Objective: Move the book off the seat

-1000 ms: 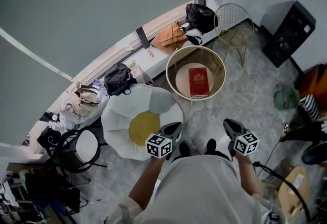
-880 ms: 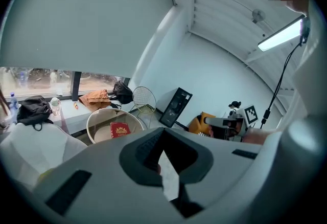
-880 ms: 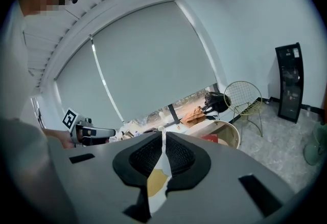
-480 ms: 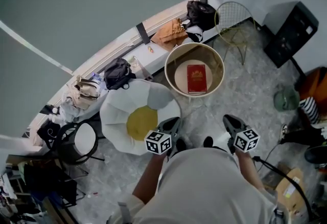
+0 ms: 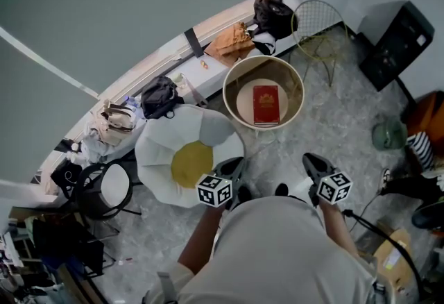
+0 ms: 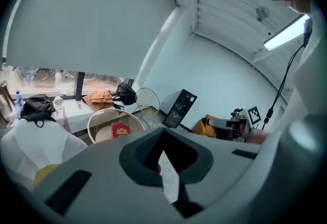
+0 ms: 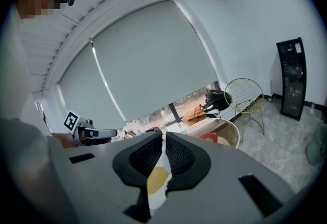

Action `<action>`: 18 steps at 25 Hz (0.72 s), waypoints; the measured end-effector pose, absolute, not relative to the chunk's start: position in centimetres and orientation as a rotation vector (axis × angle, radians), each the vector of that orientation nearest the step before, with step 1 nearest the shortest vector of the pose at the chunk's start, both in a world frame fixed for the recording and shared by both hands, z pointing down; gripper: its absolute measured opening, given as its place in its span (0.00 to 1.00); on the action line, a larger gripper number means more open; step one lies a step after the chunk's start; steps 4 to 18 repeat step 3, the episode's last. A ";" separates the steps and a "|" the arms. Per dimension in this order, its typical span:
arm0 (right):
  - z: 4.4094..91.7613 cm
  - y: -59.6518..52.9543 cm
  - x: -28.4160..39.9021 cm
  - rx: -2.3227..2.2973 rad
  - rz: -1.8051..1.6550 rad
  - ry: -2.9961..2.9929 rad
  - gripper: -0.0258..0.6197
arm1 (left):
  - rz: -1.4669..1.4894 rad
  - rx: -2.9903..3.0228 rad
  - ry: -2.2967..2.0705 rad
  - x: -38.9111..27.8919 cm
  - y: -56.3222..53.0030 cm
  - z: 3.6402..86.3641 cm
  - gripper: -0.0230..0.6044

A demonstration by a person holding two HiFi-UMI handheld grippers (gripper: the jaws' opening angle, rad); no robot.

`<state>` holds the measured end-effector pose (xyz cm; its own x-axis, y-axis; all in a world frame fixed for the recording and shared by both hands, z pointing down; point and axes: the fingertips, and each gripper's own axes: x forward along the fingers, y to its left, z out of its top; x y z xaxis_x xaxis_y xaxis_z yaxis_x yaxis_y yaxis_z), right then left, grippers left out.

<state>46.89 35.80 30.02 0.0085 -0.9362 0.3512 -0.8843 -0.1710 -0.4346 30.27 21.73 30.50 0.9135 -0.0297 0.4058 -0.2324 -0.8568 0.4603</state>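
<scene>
Over the last second almost nothing has shifted: the red book [image 5: 266,104] lies flat on the seat of the round tub chair [image 5: 231,91], upper centre of the head view, just as before. The left gripper [image 5: 234,165] and right gripper [image 5: 310,160] stay at lower centre by the person's body. Both are pressed together on nothing and well apart from the book, so I judge it no nearer to leaving the seat.
</scene>
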 end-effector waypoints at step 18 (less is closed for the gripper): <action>29.8 35.5 46.9 -2.155 -0.880 1.968 0.12 | 0.530 2.555 -0.191 30.5 21.5 30.4 0.04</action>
